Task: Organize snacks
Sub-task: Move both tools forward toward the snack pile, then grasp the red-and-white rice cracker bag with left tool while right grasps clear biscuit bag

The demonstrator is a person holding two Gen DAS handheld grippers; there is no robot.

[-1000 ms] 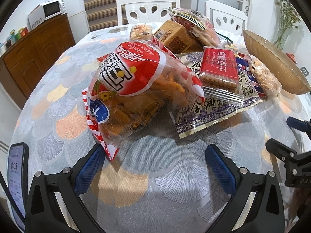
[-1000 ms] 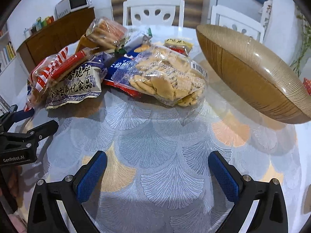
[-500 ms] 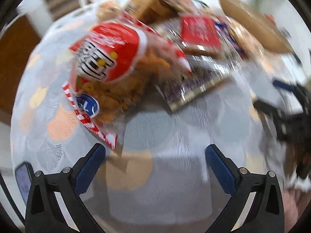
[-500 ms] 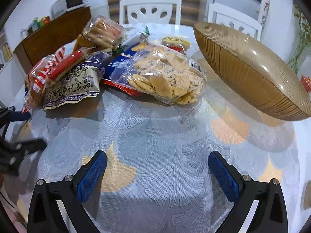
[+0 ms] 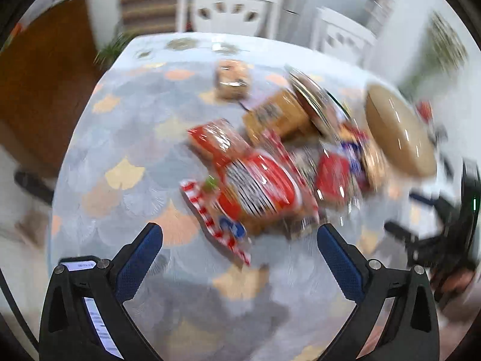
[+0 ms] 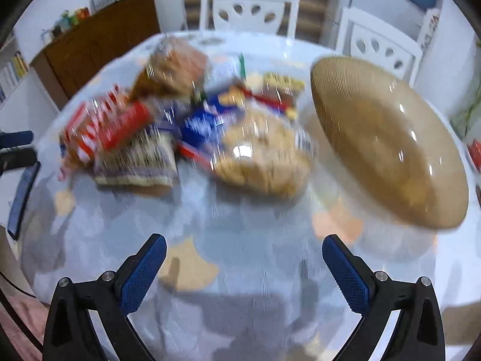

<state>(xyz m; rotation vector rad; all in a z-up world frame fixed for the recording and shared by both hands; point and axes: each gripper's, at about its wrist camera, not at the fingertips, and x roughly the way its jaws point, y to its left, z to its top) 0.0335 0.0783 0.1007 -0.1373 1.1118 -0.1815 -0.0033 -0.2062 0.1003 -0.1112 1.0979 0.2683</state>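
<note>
Snacks are lying heaped near the middle of a round tabletop [image 6: 258, 270] covered in a fan-patterned cloth, with both views badly smeared by motion blur. The left gripper [image 5: 240, 251] is hovering over bare cloth, its blue-padded fingers [image 5: 139, 258] spread wide and holding nothing. Just beyond them a red-and-white bag of snacks [image 5: 255, 189] is sitting at the near edge of the heap, one striped corner pointing towards the camera. A flat red packet [image 5: 332, 177] is lying just beside it on the right, a tan box [image 5: 278, 117] is standing behind, and a small wrapped cake [image 5: 231, 79] is resting apart at the far side. The right gripper [image 6: 244, 263] is likewise poised above open cloth, its fingers [image 6: 345, 273] wide apart and empty. Ahead of it a clear bag of pale crackers [image 6: 264, 156] is lying at the front of the pile, beside a blue packet [image 6: 201, 120] and a purple-printed packet [image 6: 138, 162]. A ribbed amber bowl [image 6: 387, 141] is standing just to the right of the crackers, apparently empty, though blur is making this hard to confirm. White plastic chairs [image 6: 249, 9] are standing behind the tabletop and a wooden sideboard [image 6: 96, 39] is lining the wall on the left.
</note>
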